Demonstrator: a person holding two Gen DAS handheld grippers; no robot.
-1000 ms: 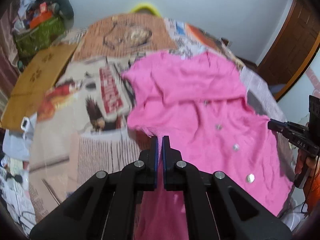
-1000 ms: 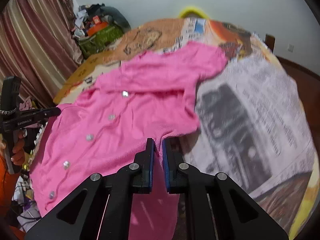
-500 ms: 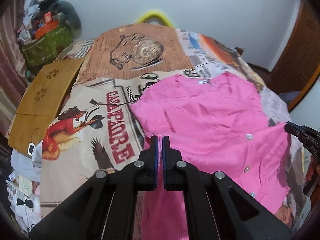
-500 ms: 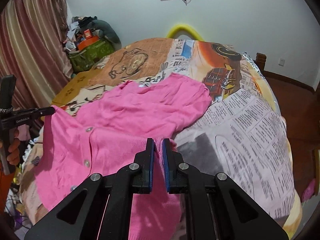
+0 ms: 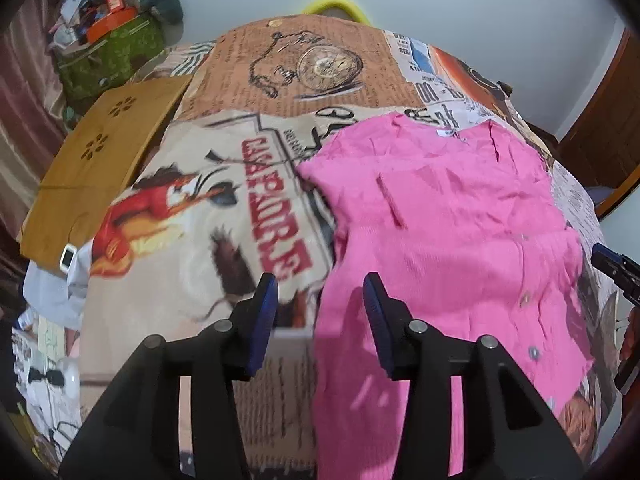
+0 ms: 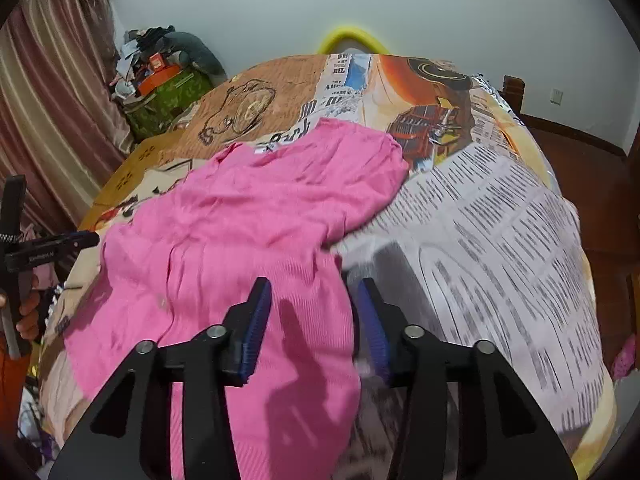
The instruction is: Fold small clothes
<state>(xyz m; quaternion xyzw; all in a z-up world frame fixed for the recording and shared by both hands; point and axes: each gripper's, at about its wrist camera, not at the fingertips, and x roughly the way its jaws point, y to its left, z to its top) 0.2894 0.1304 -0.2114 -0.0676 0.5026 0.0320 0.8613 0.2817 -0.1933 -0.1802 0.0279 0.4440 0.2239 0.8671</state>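
Note:
A pink buttoned cardigan [image 5: 444, 240] lies spread on the printed bedspread [image 5: 208, 216], with its near part hanging over the bed's front edge. My left gripper [image 5: 320, 300] is open, its jaws wide apart above the cardigan's near left edge, holding nothing. The cardigan also shows in the right wrist view [image 6: 248, 232]. My right gripper [image 6: 314, 304] is open above the cardigan's near right edge, holding nothing. Each gripper appears at the edge of the other's view: the right one [image 5: 612, 268] and the left one [image 6: 52, 246].
A wooden board [image 5: 100, 168] lies at the bed's left side. A green bag with clutter [image 5: 108, 56] stands at the back left, by a curtain [image 6: 48, 120]. A yellow hoop [image 6: 352, 40] stands behind the bed. A wooden door [image 5: 600, 132] is on the right.
Both grippers were shut on the cardigan's near edge and have opened, letting it go. The cardigan has settled flat on the bed.

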